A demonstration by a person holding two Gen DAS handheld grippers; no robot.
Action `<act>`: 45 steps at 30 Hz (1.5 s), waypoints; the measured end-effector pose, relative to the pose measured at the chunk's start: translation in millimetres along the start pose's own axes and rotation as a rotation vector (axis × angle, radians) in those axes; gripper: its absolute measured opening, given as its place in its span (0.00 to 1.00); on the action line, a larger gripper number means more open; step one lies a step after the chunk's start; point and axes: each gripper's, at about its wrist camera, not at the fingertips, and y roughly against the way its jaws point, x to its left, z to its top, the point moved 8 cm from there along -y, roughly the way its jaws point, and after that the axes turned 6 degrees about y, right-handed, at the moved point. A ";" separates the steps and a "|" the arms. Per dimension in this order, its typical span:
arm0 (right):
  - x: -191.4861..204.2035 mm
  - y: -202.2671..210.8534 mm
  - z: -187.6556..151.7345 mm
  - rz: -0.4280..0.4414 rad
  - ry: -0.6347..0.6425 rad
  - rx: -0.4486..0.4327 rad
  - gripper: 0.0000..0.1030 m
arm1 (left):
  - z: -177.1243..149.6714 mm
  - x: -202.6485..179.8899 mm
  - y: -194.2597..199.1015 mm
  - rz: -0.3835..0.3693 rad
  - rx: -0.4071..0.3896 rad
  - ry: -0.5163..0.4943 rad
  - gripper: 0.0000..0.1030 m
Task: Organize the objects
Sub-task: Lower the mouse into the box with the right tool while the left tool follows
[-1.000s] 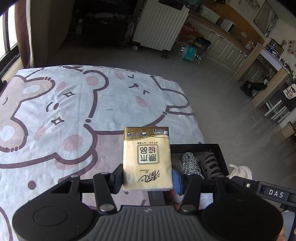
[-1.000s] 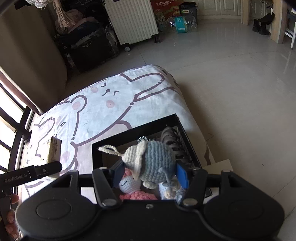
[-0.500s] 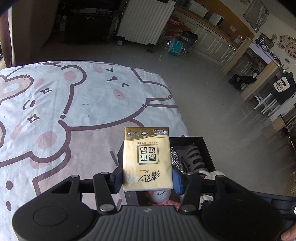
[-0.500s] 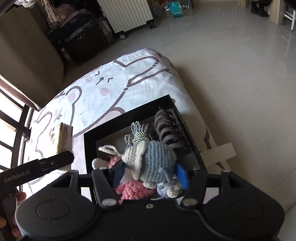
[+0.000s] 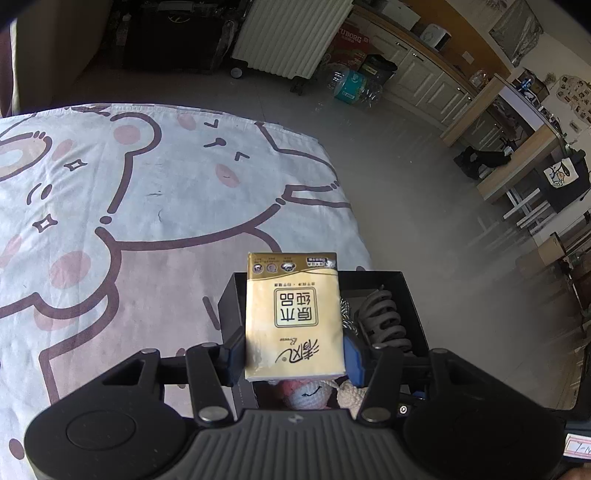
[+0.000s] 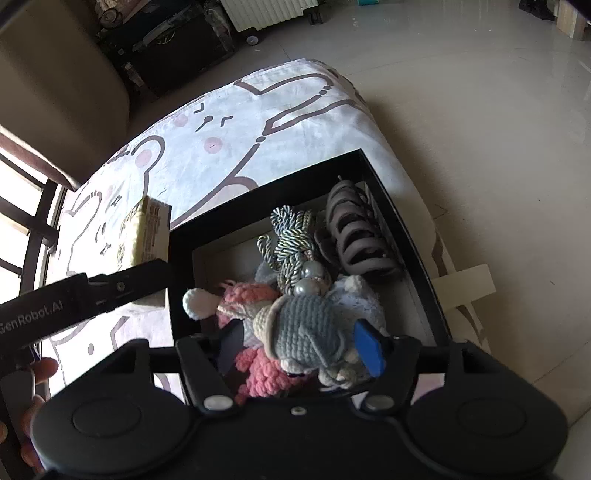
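Note:
My left gripper (image 5: pixel 293 360) is shut on a yellow tissue pack (image 5: pixel 293 314) and holds it above the left part of a black box (image 5: pixel 410 291). The pack also shows in the right wrist view (image 6: pixel 147 229). My right gripper (image 6: pixel 303 345) stands open over the black box (image 6: pixel 266 181); a grey crocheted toy (image 6: pixel 310 334) lies between its fingers, tilted onto the pile in the box. The box also holds a pink crocheted toy (image 6: pixel 255 369), a striped cord with pearls (image 6: pixel 291 240) and a grey hair claw (image 6: pixel 356 236).
The box sits at the right edge of a bed with a cartoon bear sheet (image 5: pixel 129 206). Tiled floor (image 5: pixel 424 206) lies beyond the edge. A white radiator (image 5: pixel 291 33) and dark cases stand at the far wall. The left gripper's arm (image 6: pixel 85 295) reaches in beside the box.
My left gripper carried the tissue pack right, over the box. My right gripper lowered into the box and opened; the grey toy dropped and tipped onto the pile.

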 end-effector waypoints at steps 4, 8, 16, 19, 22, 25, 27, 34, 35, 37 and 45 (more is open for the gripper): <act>-4.7 3.3 1.2 0.002 -0.012 -0.012 0.65 | 0.3 -1.9 -6.8 -0.015 0.010 0.016 0.51; -8.9 8.6 3.5 -0.002 -0.022 -0.024 0.61 | 1.4 -5.0 -15.0 -0.035 0.022 0.033 0.51; -11.4 13.2 3.9 -0.002 -0.024 -0.032 0.60 | 9.6 -9.6 -37.4 -0.025 0.034 0.000 0.51; -12.1 13.6 5.2 0.003 -0.029 -0.036 0.60 | 9.5 -9.0 -42.3 -0.012 0.047 -0.009 0.51; -12.6 12.7 5.5 0.004 -0.027 -0.034 0.60 | 8.8 -8.5 -43.4 0.001 0.056 -0.004 0.51; -14.4 12.0 4.9 0.003 -0.031 -0.030 0.60 | 9.0 -4.4 -46.1 0.022 0.060 0.021 0.67; -15.9 11.7 4.9 0.002 -0.035 -0.029 0.60 | 8.2 -3.8 -46.7 -0.016 0.072 0.047 0.73; -18.0 11.2 4.5 0.000 -0.036 -0.026 0.60 | 7.7 -5.0 -40.2 -0.012 0.082 0.045 0.70; -17.8 11.4 4.6 0.001 -0.036 -0.026 0.60 | 8.1 -4.9 -39.3 -0.008 0.078 0.042 0.66; -17.3 11.3 5.0 0.002 -0.036 -0.027 0.60 | 10.7 -5.0 -36.4 -0.002 0.059 0.032 0.53; -16.8 12.4 4.5 0.002 -0.036 -0.027 0.60 | 25.5 -2.7 -35.2 -0.009 0.006 0.038 0.48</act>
